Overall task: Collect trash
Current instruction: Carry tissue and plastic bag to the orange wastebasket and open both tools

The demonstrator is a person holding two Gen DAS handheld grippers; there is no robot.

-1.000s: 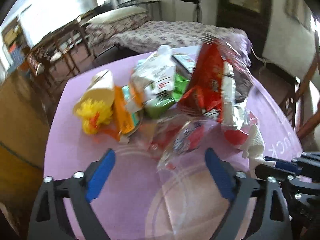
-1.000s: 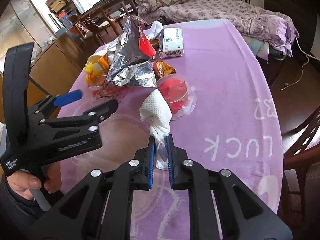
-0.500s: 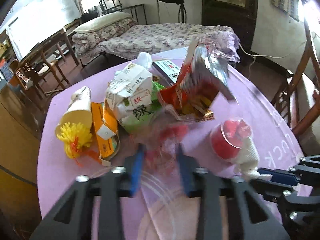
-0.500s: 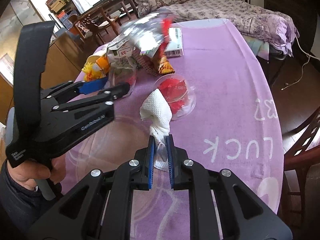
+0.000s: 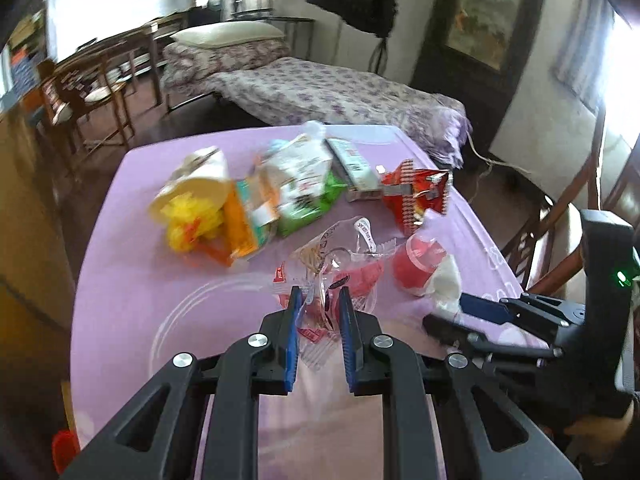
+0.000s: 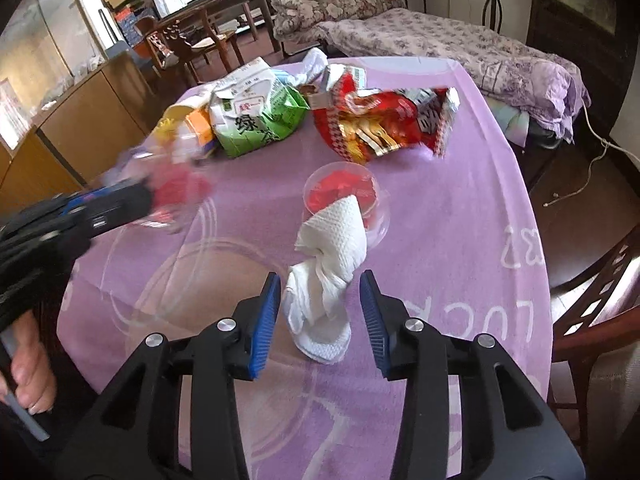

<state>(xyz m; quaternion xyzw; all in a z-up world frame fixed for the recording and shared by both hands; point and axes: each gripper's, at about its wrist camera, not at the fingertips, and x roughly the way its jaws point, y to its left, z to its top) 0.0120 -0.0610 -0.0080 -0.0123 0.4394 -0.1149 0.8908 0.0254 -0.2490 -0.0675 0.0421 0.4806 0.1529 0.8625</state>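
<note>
A crumpled clear plastic wrapper (image 5: 332,268) with red print sits between the blue pads of my left gripper (image 5: 320,294), whose jaws are closing and pinch it just above the purple tablecloth (image 5: 132,280). The right wrist view shows that gripper (image 6: 120,200) blurred, with the wrapper (image 6: 176,188) at its tip. My right gripper (image 6: 320,280) is opening around a twisted white tissue (image 6: 332,248). The tissue stands on the cloth between the jaws, and the pads do not touch it.
Behind the tissue stands a clear-lidded cup with red contents (image 6: 344,188). Further back lie a red snack bag (image 6: 384,120), a green tea carton (image 6: 256,120), an orange box (image 5: 240,224) and a paper cup with yellow filling (image 5: 192,200). A wooden chair (image 6: 592,300) is at the right edge.
My left gripper has shut on the clear wrapper and pulled it up and back. The red snack bag has tipped over flat. My right gripper has let go of the tissue.
</note>
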